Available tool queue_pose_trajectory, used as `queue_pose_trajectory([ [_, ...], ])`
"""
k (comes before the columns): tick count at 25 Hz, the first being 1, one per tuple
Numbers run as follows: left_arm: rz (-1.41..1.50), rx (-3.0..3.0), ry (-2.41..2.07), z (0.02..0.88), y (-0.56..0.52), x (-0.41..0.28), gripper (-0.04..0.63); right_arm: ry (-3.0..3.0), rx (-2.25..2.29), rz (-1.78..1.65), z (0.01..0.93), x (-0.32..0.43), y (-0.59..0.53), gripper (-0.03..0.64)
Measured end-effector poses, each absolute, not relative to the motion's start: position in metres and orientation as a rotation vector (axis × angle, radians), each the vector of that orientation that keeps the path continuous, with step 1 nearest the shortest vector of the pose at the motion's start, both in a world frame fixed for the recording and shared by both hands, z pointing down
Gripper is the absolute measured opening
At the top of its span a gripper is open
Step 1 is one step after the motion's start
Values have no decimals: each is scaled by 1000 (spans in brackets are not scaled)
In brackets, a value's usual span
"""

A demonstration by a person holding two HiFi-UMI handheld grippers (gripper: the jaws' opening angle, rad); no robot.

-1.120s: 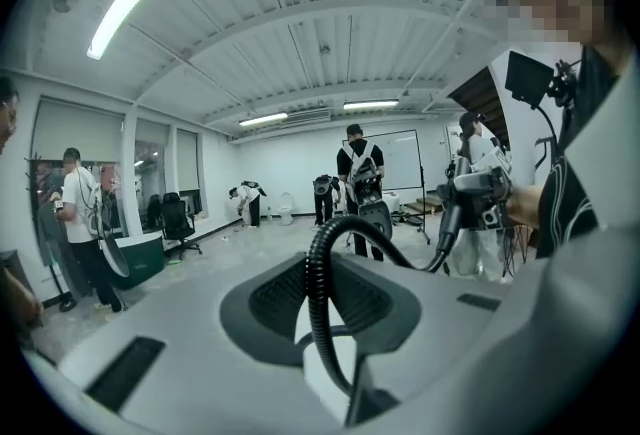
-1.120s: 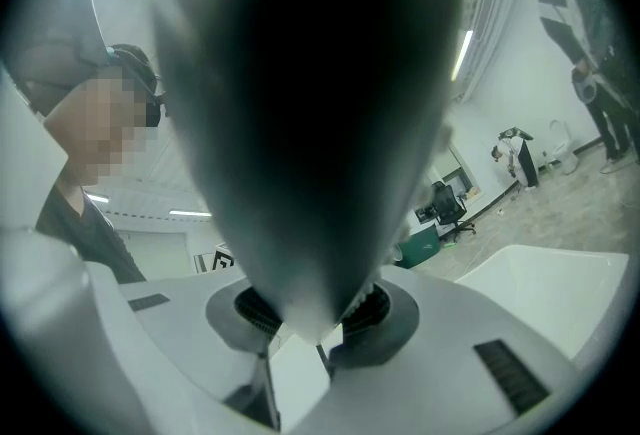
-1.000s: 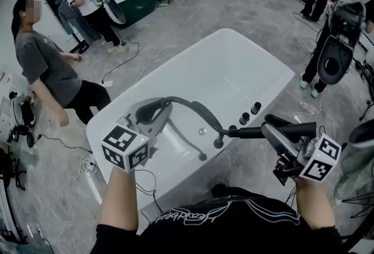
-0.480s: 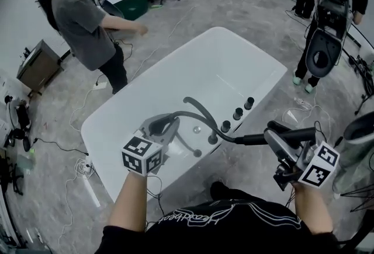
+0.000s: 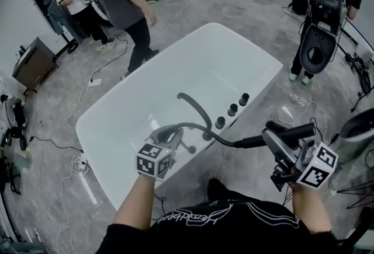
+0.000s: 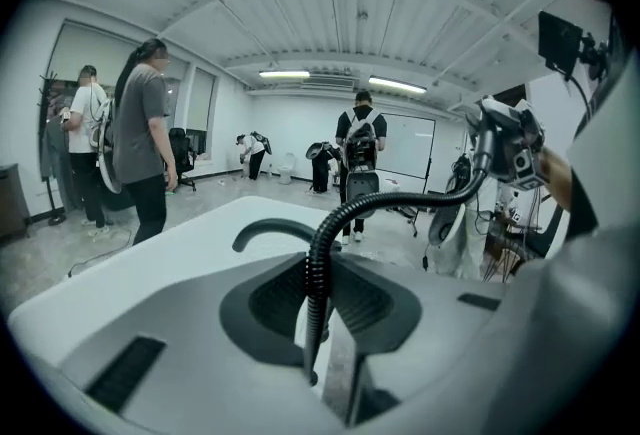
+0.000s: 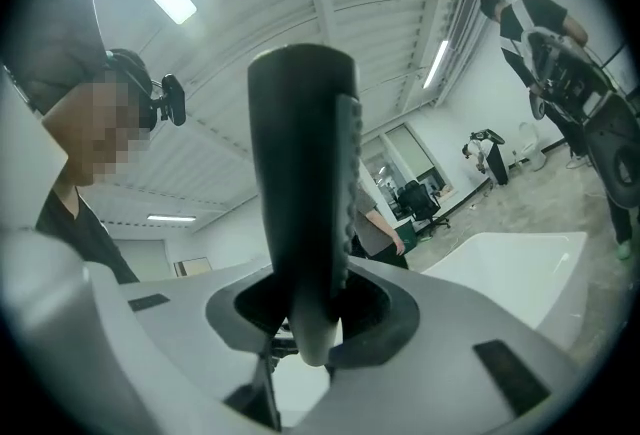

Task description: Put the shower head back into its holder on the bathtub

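The right gripper (image 5: 279, 143) is clasping the shower head (image 5: 301, 130) upright between its jaws and the left gripper (image 5: 168, 134) is pinching the hose (image 5: 219, 138) just over the bathtub (image 5: 117, 115) rim, so the return is only beginning, likely calling for guiding the head forward into its holder.

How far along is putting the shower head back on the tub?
Done: the shower head is clamped in the right gripper. In hand: the left gripper grips the hose above the bathtub rim. Left: seating the head on the rim; it is beside the tub.
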State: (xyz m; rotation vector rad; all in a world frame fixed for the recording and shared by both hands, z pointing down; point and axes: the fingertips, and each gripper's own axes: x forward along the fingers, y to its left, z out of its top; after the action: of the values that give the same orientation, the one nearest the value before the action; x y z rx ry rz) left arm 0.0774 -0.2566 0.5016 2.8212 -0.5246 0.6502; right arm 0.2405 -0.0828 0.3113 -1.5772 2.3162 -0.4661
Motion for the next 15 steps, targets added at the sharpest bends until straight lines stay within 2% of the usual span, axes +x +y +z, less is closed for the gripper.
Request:
queue_pose_trajectory([
  [8, 829, 2709, -442, 592, -214, 80, 64, 2340, -1488, -462, 307, 232, -91, 112],
  [15, 906, 2674, -403, 634, -199, 82, 64, 2399, -1438, -488, 314, 215, -104, 112],
])
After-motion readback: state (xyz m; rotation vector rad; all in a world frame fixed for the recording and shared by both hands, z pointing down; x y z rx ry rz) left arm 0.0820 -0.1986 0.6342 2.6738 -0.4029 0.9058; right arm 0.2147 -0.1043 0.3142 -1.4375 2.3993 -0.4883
